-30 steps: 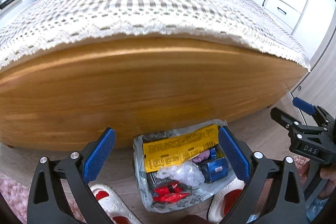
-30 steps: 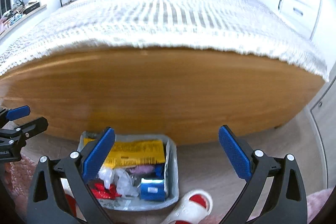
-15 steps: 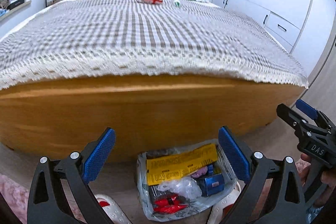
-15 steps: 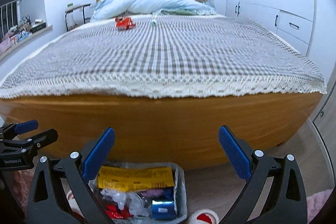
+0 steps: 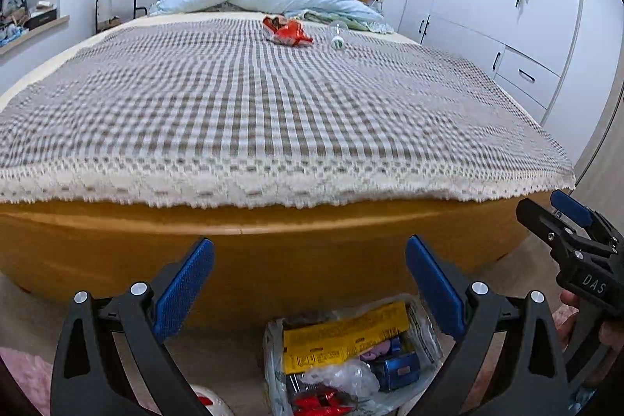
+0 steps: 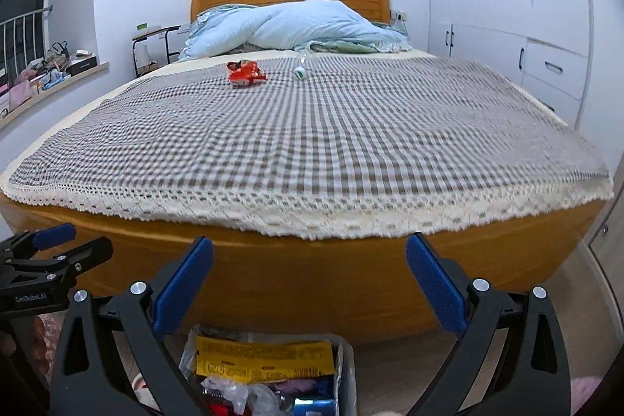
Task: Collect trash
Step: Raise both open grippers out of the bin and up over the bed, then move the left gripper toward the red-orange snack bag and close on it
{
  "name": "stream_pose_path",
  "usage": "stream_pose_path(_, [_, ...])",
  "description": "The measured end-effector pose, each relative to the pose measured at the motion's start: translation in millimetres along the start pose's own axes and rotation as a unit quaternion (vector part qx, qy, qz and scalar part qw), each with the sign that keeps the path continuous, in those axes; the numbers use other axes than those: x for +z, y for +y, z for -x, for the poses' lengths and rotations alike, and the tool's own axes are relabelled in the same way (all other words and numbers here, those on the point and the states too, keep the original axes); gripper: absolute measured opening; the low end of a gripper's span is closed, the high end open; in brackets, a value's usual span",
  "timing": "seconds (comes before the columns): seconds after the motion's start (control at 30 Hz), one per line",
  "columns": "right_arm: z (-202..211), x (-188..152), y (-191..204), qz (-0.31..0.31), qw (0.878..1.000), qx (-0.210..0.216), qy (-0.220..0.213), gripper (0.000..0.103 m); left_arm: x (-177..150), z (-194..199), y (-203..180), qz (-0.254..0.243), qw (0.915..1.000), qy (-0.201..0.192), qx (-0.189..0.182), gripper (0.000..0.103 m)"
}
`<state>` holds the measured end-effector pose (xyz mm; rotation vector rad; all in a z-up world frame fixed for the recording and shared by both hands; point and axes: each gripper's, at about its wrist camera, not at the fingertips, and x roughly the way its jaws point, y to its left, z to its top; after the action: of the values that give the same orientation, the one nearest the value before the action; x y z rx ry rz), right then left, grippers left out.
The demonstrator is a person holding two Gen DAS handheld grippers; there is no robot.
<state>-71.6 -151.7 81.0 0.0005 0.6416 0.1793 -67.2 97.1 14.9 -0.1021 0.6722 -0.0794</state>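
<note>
Checked grey-and-white cloth with a lace hem covers the bed (image 5: 273, 112), filling both views from 9 to 3 o'clock; the hem hangs just over the rounded wooden footboard (image 6: 312, 271). The cloth lies broad and bare between its near edge and the far trash. White wardrobes (image 5: 507, 6) line the wall at 2 o'clock, apart from the bed's side edge. On the floor at 6 o'clock, just beside the footboard, sits the bag-lined bin (image 5: 353, 357) holding a yellow wrapper and other scraps. At 12 o'clock, near the pale blue pillows (image 6: 296, 26), lie a red snack packet (image 5: 286, 32) and, beside it toward 1 o'clock, a small clear bottle (image 5: 337, 36). The left gripper (image 5: 310, 285) gapes wide, holding nothing; the right gripper (image 6: 310, 285) likewise stands wide and empty.
</note>
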Motion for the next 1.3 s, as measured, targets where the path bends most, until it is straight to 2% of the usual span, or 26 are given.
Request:
stream_pose_path(0.23, [-6.6, 25.3, 6.7, 0.023, 0.999, -0.006, -0.027, 0.095, 19.4, -1.8, -1.9, -0.002, 0.9998, -0.019, 0.002, 0.095])
stream_pose_path(0.57, [-27.6, 56.8, 9.4, 0.038, 0.998, -0.007, -0.045, 0.095, 53.7, -13.7, 3.2, -0.008, 0.9991, -0.04, 0.014, 0.095])
stream_pose_path(0.73, [-37.6, 70.4, 3.6, 0.025, 0.999, -0.001, -0.047, 0.095, 71.0, -21.3, 9.3, 0.0, 0.999, -0.042, 0.013, 0.095])
stream_pose_path(1.07, [-69.5, 89.5, -10.7, -0.031, 0.999, 0.021, -0.022, 0.095, 99.3, -40.1, 16.5, 0.009, 0.9986, -0.048, 0.017, 0.095])
stream_pose_path(1.3, [-89.8, 106.1, -18.6, -0.053, 0.998, 0.018, -0.02, 0.095, 121.7, -51.3, 18.5, 0.016, 0.9979, -0.061, 0.018, 0.095])
